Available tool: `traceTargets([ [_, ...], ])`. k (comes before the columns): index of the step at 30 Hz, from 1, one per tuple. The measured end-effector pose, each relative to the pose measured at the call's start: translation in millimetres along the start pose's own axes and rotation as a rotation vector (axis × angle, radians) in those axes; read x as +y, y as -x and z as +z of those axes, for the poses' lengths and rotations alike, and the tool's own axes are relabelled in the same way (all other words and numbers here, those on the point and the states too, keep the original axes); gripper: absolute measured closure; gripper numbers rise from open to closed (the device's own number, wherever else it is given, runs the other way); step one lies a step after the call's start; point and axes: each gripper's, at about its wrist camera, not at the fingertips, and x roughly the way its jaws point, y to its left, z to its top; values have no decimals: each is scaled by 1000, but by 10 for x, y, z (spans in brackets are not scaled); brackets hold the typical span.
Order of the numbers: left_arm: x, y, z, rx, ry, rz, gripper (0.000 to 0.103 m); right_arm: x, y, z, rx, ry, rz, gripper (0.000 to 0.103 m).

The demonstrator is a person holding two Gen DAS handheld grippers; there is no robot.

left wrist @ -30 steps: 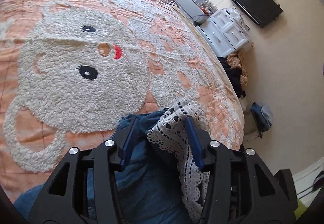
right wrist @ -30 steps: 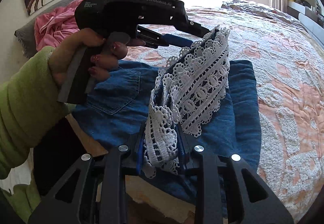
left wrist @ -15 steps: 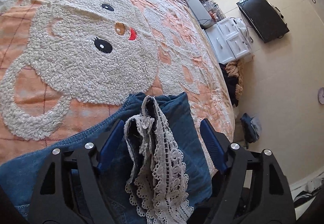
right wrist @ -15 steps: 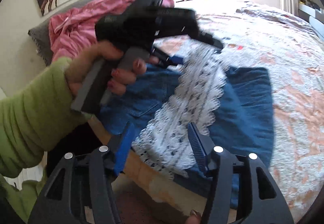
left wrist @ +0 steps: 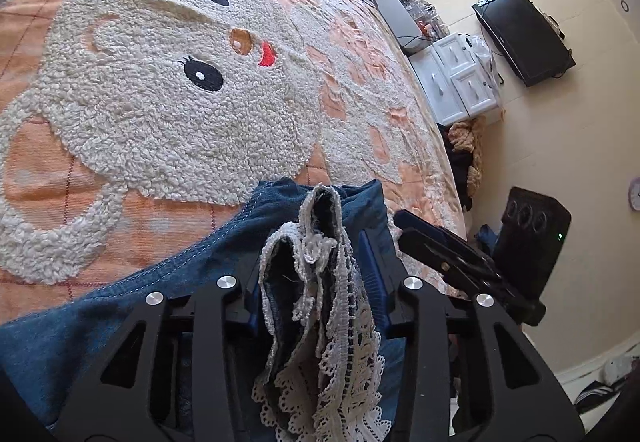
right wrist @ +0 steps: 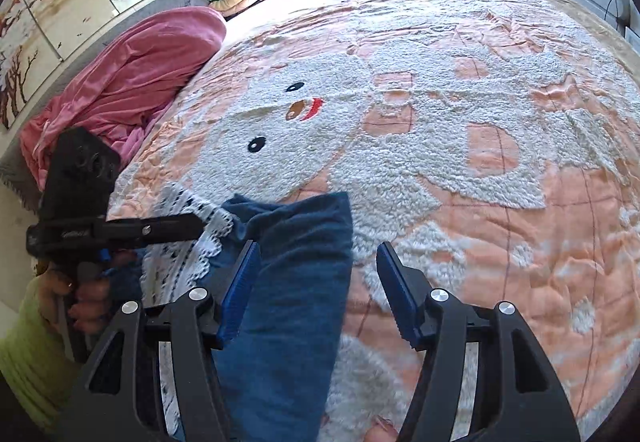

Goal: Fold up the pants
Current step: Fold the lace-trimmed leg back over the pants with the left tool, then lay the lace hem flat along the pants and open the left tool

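Left gripper (left wrist: 312, 266) sat at the bottom centre of its own view, its blue pads closed in on the bunched lace hem (left wrist: 320, 302) of the denim pants (left wrist: 120, 314); its jaws had just been closing, with that lace fold pinched between them. In the right wrist view the same tool showed at the far left, held by a hand (right wrist: 76, 298) in a green sleeve (right wrist: 28, 358), its black fingers reaching into the lace trim at the left middle of the frame. Just right of that, the pants lay as a folded blue heap on the peach bedspread (right wrist: 540, 242), near the lower edge of the big fluffy white bear face stitched into it. Right gripper (right wrist: 318, 294) stood at the bottom centre of its view, jaws parted and gripping nothing; they had just been opening, and the blue cloth ran under the left pad (right wrist: 240, 294) while the right pad hung over bare bedspread. A pink blanket (right wrist: 132, 82) was heaped at the upper left, and a black television (left wrist: 524, 34) hung at the upper right of the left wrist view.
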Motion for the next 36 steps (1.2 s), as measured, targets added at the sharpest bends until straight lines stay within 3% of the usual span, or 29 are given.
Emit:
traceTargets([
  [3,-15,12,-1,-14,-7,-18,81,-82,-250,105,60,-43,45,50],
  [4,-22,23,2,-19,-12,-23,81,-122,-308,94,86,-55,84,69],
  [5,-35,35,5,-27,-17,-31,82,-121,-334,98,97,-61,112,81],
  [7,-60,62,11,-40,-29,-46,83,-97,-269,102,73,-60,137,92],
  [11,-112,88,44,-73,-60,-16,83,-237,-3,98,-13,-99,156,93],
  [15,-118,14,54,-69,-69,68,83,-244,-113,88,7,-76,104,93],
  [19,-130,-49,22,-63,-123,181,83,-133,-302,65,21,-7,27,88],
  [24,-113,-97,-7,-58,-169,250,83,-171,-330,33,19,-27,24,82],
  [27,-129,-104,-16,-64,-190,276,81,-172,-258,17,8,-22,-1,69],
  [29,-128,-104,-21,-68,-195,285,81,-145,-183,5,-1,-5,-17,53],
  [33,-122,-96,-34,-75,-197,300,76,-71,23,-47,-29,23,-32,48],
  [36,-111,-73,-41,-82,-192,296,74,9,196,-121,-50,44,-24,38],
])
